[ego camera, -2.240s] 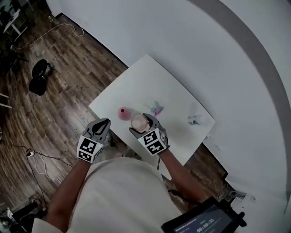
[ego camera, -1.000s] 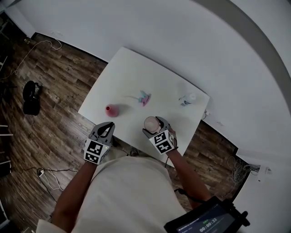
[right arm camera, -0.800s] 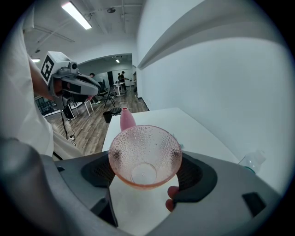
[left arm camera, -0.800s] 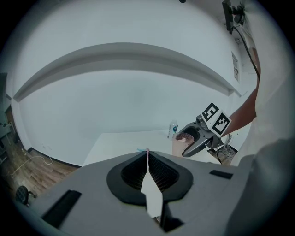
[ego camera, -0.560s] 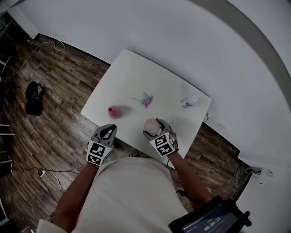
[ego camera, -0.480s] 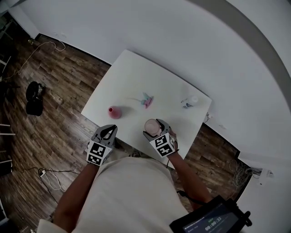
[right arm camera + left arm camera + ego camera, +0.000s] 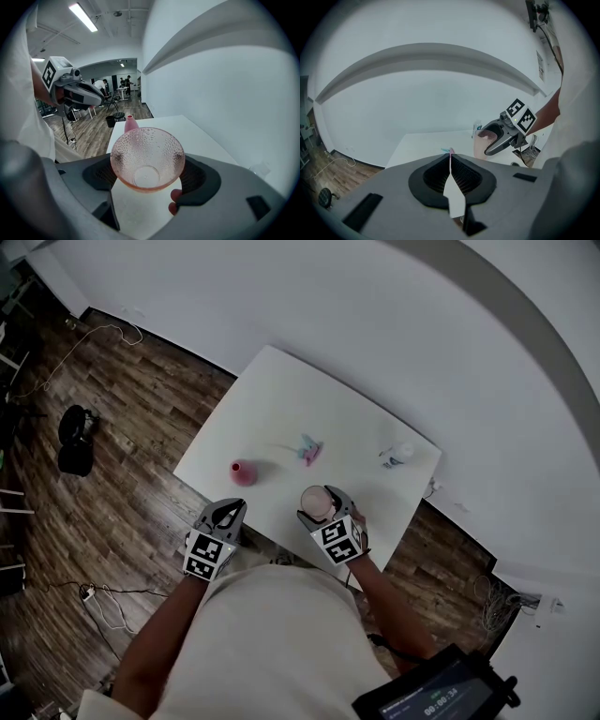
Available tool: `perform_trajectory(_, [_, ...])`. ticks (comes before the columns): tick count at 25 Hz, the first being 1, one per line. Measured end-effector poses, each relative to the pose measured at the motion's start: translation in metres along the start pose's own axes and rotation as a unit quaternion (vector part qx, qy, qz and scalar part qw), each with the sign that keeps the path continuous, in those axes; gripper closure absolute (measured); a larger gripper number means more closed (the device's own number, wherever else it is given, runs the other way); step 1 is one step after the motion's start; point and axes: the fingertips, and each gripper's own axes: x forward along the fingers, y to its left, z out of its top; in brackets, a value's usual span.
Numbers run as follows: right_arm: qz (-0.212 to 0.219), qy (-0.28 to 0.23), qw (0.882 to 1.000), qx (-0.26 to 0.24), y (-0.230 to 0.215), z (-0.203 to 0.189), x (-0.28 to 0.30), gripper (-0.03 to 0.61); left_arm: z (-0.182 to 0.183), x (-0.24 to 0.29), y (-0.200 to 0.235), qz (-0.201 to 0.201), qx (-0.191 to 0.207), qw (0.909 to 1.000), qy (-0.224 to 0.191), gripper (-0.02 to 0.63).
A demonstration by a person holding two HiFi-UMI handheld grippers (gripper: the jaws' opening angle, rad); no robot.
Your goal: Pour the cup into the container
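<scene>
A pink dimpled glass cup is upright in my right gripper, which is shut on it over the table's near edge. In the right gripper view the cup looks empty between the pads of the right gripper. A pink narrow-necked container stands on the white table, to the left of the cup; the same container shows beyond the cup's rim. My left gripper hangs just off the table's near-left edge, jaws together and holding nothing. Its pads meet at the left gripper.
A small pink and teal object lies mid-table. A clear bottle stands near the right corner. Wood floor surrounds the table, with cables and a dark object at the left. The white wall runs behind.
About two seconds ago the cup was right beside the pink container; it now sits farther right, near the table edge. Over the last second both grippers have hardly moved.
</scene>
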Motion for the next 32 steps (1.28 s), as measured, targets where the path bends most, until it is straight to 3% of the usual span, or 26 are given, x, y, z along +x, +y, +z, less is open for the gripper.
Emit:
perform_trajectory(13, [0.010,0.000,1.000,-0.006,0.008,-0.002,0.013,0.196,-0.010,0.002,0.005,0.007,-0.004,0.9999,0.014,0.601])
perform_trajectory(32, [0.025,0.027,0.999,-0.012,0.014,-0.040,0.043,0.196,-0.029,0.000,-0.002,0.007,-0.002,0.9991,0.042,0.601])
